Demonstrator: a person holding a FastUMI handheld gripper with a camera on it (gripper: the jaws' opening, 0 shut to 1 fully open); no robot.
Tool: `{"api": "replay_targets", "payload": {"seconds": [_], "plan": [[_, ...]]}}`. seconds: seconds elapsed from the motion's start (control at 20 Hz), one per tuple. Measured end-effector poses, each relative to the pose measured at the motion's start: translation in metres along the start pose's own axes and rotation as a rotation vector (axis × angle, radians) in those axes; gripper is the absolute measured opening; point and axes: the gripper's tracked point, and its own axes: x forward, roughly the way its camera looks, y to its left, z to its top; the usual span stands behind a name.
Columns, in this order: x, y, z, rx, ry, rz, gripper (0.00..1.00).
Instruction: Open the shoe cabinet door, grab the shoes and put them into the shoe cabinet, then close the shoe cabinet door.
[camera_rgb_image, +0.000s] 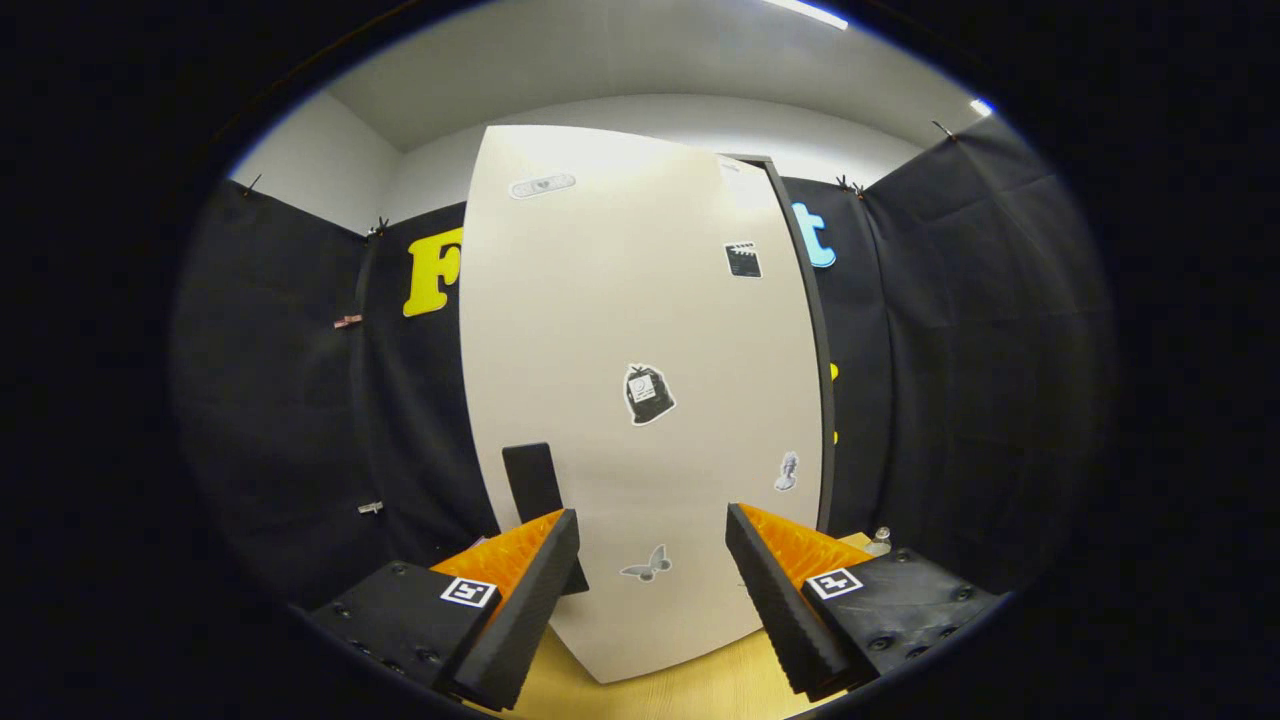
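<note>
My claw (655, 590) is held with its two fingers (530, 600) spread wide apart, gripping nothing, and pointed straight at the shoe cabinet door (640, 400). The door stands just ahead of the fingers and rises between them as a tall, pale, flat panel. A dark upright handle (533, 485) sits low on the door near its left edge, directly beyond my left finger and partly hidden behind that finger's tip; I cannot tell whether the finger touches it. Several small stickers (648, 394) are scattered over the door face: one near the middle, one low down between my fingers, one by the right edge and two near the top. Along the door's right side runs a dark frame edge (812, 350); whether the door is fully shut against it or slightly ajar cannot be judged. The cabinet stands on a light wooden table (690, 690), whose surface shows beneath the fingers. A small clear object (880, 540) rests on the table beyond my right finger, beside the cabinet. Black cloth (290, 420) hangs on both sides, with a white wall (320, 160) above.
</note>
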Motion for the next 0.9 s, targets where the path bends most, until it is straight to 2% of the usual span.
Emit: {"api": "replay_targets", "payload": {"seconds": [0.7, 0.9], "plan": [[-0.002, 0.022, -0.003, -0.101, 0.002, 0.012, 0.96], [-0.004, 0.019, -0.008, -0.124, 0.015, -0.006, 0.96]]}}
